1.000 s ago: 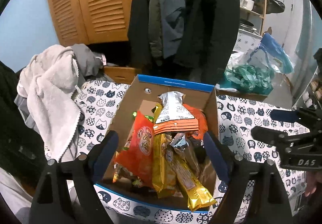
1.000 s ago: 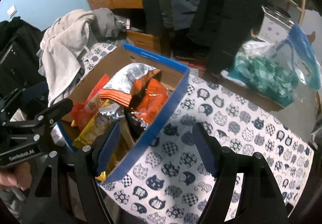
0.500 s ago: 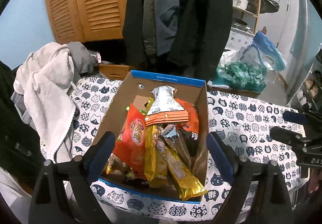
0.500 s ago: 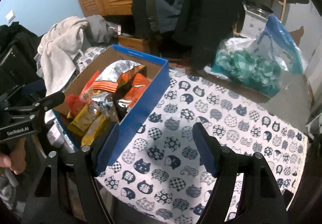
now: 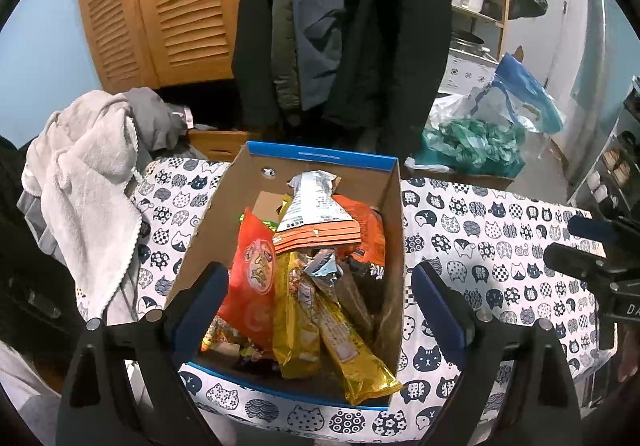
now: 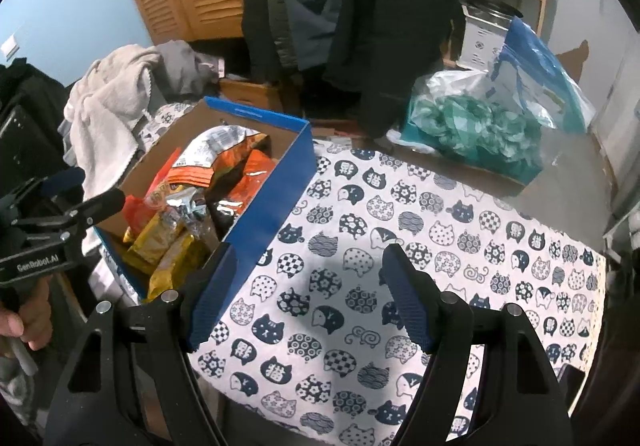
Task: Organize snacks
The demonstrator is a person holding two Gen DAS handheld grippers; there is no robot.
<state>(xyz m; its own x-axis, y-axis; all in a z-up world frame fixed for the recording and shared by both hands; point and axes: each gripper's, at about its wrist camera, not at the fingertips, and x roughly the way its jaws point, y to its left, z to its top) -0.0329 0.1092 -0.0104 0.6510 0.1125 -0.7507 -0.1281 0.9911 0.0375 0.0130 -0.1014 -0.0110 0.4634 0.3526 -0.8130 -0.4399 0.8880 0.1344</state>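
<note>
The left hand-held gripper (image 5: pixel 318 298) has spread wider over the blue-rimmed cardboard box (image 5: pixel 312 157) of snack packets (image 5: pixel 308 286) at frame centre, ready to pick; the right hand-held gripper (image 6: pixel 306 298), spread and empty, has drifted over the cat-print surface (image 6: pixel 440 246).

Both views are sharp at the centre and bent strongly by the fisheye, with black corners around the round picture. Light is cool, dim and even. The snack wrappers (image 5: pixel 352 350) glint faintly, and a soft shadow lies on the patterned surface (image 6: pixel 460 246).
</note>
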